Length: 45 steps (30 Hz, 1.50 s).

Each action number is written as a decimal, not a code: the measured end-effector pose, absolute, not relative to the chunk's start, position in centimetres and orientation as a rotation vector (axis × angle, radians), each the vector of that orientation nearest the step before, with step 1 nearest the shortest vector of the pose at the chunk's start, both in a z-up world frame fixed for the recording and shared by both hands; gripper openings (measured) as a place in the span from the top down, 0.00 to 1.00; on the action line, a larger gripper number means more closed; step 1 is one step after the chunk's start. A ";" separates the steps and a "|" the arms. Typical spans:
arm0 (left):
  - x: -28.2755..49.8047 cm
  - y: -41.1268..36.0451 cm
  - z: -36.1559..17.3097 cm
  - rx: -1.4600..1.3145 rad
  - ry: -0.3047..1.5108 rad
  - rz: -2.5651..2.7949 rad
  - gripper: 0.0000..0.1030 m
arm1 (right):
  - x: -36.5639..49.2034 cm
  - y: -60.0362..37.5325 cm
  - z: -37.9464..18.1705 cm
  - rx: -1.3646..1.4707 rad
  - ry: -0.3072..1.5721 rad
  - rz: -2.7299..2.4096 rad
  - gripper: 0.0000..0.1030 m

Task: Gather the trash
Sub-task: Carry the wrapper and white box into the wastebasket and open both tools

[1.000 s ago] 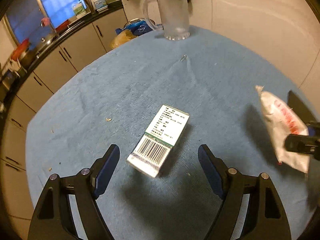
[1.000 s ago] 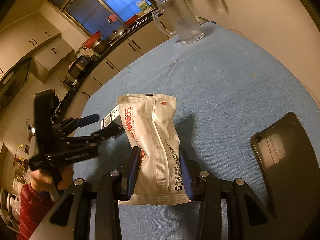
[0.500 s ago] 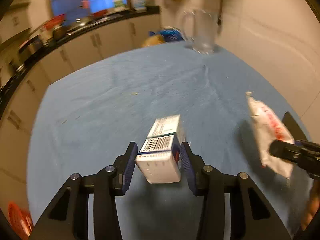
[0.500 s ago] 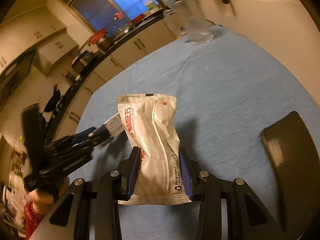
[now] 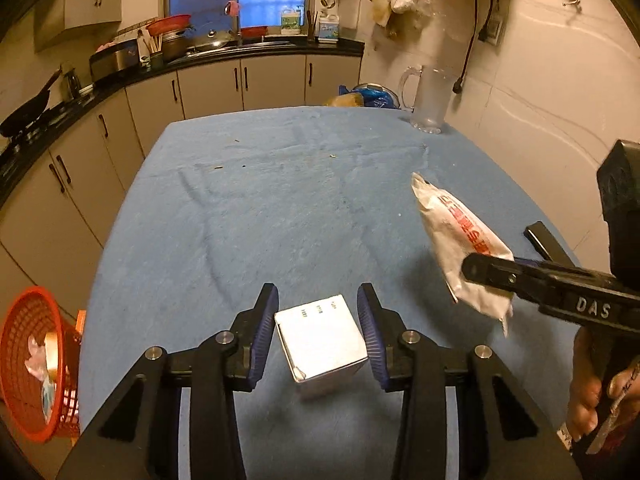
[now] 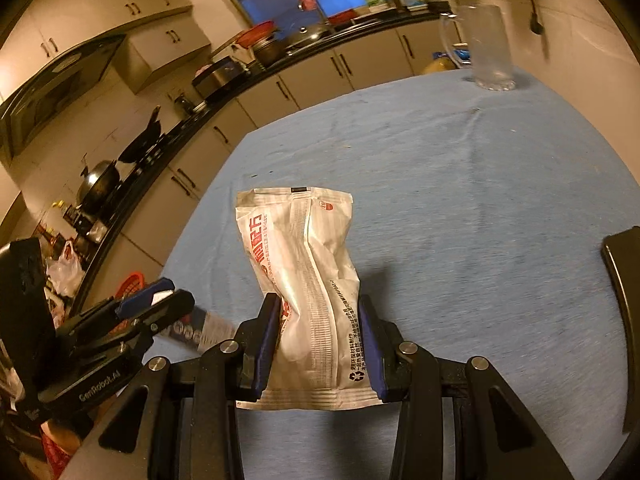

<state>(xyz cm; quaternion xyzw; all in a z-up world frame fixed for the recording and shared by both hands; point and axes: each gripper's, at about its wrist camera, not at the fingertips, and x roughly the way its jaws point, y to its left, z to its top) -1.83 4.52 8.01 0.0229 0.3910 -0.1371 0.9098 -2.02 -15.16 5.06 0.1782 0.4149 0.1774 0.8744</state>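
Lifted off the blue desk (image 5: 280,200) since a second ago: white box (image 5: 322,340), now pinched in left gripper (image 5: 318,332) jaws. Right gripper (image 6: 318,344) jaws squeezing white packet (image 6: 308,280), above desk. Best swung left, level, toward red basket (image 5: 28,360) before releasing.

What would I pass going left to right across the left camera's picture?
Red basket beside the table → small white box held in the left claw → white snack bag held in the right claw → the person's hand.
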 end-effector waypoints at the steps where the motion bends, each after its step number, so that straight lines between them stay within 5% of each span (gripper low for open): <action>1: -2.2 4.8 8.1 0.044 0.800 -0.285 0.62 | -2.2 -14.8 5.3 0.366 0.863 0.373 0.59; 20: -6.3 14.4 11.7 -0.075 0.715 -0.214 0.63 | -3.3 -7.9 7.3 0.257 0.877 0.470 0.59; 31: -9.5 27.1 13.8 -0.139 0.655 0.001 0.63 | -1.5 3.8 9.4 0.181 0.910 0.712 0.59; 45: -9.0 39.7 8.6 -0.277 0.720 0.182 0.63 | 2.4 20.8 8.4 0.138 1.034 0.926 0.59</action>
